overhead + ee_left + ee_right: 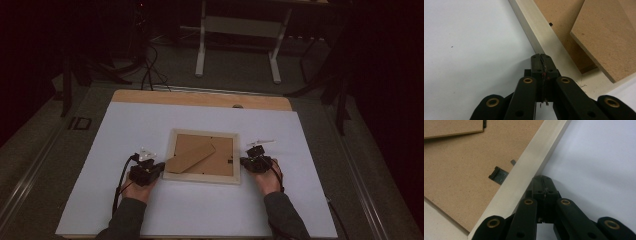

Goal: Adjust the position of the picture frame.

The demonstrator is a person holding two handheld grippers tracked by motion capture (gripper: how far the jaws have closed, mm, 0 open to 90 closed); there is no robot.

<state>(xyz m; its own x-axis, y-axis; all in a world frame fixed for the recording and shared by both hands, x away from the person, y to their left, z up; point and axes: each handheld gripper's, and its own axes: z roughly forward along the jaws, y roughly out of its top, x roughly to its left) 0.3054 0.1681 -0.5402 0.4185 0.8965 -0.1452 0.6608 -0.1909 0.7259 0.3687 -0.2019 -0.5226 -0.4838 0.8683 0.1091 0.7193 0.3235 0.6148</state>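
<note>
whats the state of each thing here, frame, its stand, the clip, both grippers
picture frame: lying face down on the white table cover, brown backing up
easel stand: folded flat-ish over the backing, lying aslant
metal clip: on the backing by the frame's right rail
left gripper: jaws shut, empty, tips at the frame's left rail
right gripper: jaws shut, empty, tips at the frame's right rail

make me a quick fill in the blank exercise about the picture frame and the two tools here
1. The picture frame lies with its ____ side facing up, brown backing board showing.
2. The jaws of the left tool are ____.
3. The frame lies ____ the left tool and the right tool.
4. The frame rests on a ____ sheet covering the table.

Missing words: back; shut; between; white
</note>
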